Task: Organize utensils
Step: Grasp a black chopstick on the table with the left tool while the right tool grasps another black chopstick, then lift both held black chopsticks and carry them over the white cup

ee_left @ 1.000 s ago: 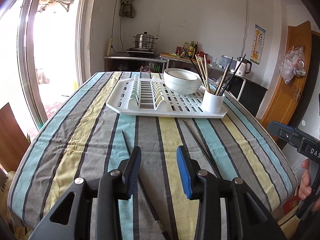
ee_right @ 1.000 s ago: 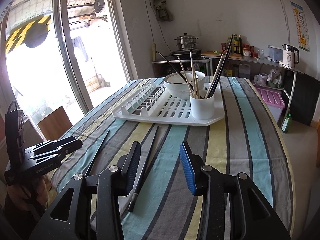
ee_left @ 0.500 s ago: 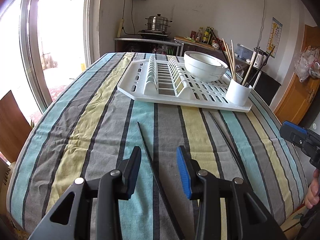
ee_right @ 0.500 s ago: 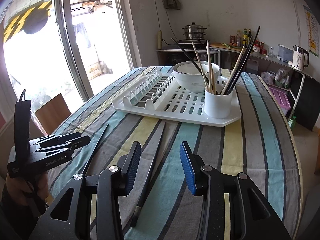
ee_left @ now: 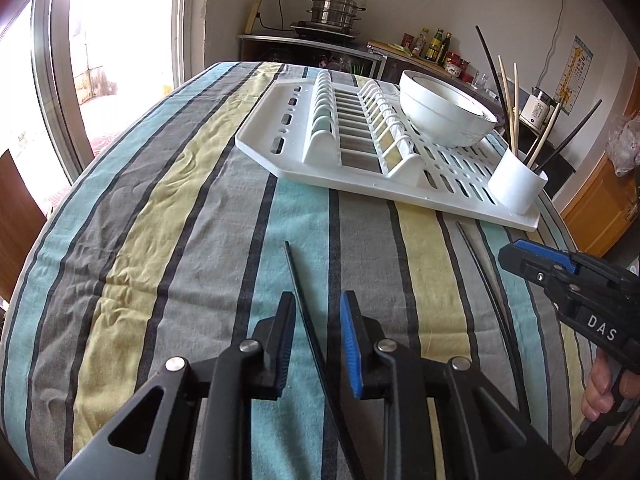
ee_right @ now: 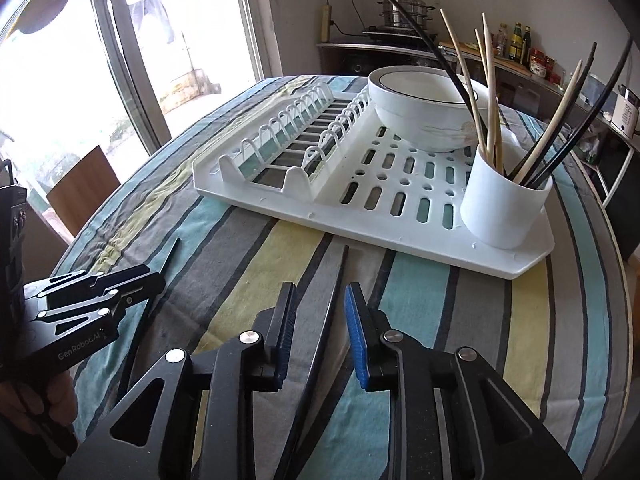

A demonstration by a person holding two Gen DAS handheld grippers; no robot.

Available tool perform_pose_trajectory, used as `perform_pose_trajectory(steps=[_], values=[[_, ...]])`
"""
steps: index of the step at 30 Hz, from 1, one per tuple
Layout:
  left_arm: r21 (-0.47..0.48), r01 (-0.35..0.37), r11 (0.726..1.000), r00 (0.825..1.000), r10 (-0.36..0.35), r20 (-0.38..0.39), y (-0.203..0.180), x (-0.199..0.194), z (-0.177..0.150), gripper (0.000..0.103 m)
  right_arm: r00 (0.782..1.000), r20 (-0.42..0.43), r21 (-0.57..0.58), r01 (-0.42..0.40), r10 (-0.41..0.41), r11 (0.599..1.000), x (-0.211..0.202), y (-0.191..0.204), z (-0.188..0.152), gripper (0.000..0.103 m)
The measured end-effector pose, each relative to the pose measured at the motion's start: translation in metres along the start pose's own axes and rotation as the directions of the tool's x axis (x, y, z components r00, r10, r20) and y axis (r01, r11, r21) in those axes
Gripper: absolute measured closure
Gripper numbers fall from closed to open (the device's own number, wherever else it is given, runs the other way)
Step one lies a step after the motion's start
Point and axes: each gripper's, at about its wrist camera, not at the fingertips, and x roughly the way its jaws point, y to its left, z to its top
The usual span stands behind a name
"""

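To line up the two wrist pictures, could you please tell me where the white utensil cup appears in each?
Left wrist view: the white utensil cup stands at the right, on the drying rack's near right corner.
Right wrist view: the cup stands right of centre, on that same corner.
Shared landmark: the white bowl behind it.

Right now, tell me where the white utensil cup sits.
The white utensil cup stands upright on the near right corner of the white drying rack in the right wrist view, just right of the white bowl, with chopsticks sticking out of it.
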Motion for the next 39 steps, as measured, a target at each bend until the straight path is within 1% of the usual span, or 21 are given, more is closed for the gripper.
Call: perform_pose_trajectory(steps=[4,8,10,12,15,17,20,23,26,29,33,39], values=[[-0.018,-0.013,1.0,0.999,0.012,-0.032,0.002,0.009,0.003,0.083,0.998,-0.049,0.004,0.027,-0.027,1.0,0.018,-0.002,0.006,0.08],[-0.021,-0.03,0.999,0.999,0.029,-0.034,0.001,0.009,0.003,0.084,0.993,-0.105,-0.003,0.052,-0.052,0.999,0.031,-0.002,0.006,0.084],[-0.014,-0.046,0.999,0.998,0.045,-0.034,-0.002,0.009,0.003,0.084,0.991,-0.111,-0.014,0.071,-0.072,0.997,0.032,0.0,0.006,0.088],[-0.003,-0.067,0.998,0.997,0.067,-0.032,-0.006,0.01,0.002,0.084,0.989,-0.119,-0.022,0.083,-0.085,0.996,0.033,0.002,0.007,0.088],[0.014,-0.09,0.996,0.995,0.09,-0.029,-0.009,0.01,0.002,0.084,0.985,-0.124,-0.067,0.108,-0.116,0.992,0.033,0.01,0.007,0.089],[0.018,-0.105,0.994,0.994,0.105,-0.026,-0.01,0.011,0.001,0.088,0.985,-0.128,-0.074,0.103,-0.112,0.992,0.034,0.014,0.006,0.096],[0.021,-0.129,0.991,0.991,0.13,-0.017,-0.011,0.01,0.0,0.094,0.985,-0.128,-0.075,0.104,-0.112,0.992,0.036,0.015,0.007,0.097],[0.028,-0.136,0.99,0.991,0.136,-0.014,-0.012,0.01,0.0,0.096,0.989,-0.129,-0.047,0.073,-0.078,0.996,0.033,0.012,0.006,0.098],[0.023,-0.111,0.994,0.994,0.111,-0.023,-0.01,0.01,0.001,0.097,0.991,-0.11,-0.045,0.066,-0.071,0.997,0.025,0.012,0.006,0.098],[0.006,-0.069,0.998,0.997,0.069,-0.031,-0.009,0.008,0.002,0.097,0.995,-0.078,-0.04,0.061,-0.065,0.997,0.012,0.012,0.007,0.098],[0.007,-0.028,1.0,1.0,0.028,-0.006,-0.012,-0.006,0.004,0.098,0.998,-0.029,-0.026,0.046,-0.047,0.999,-0.009,0.006,0.011,0.098],[0.023,0.039,0.999,0.997,-0.04,0.063,-0.02,-0.04,0.012,0.098,0.997,0.073,0.011,0.003,-0.004,1.0,-0.051,-0.005,0.015,0.098]])
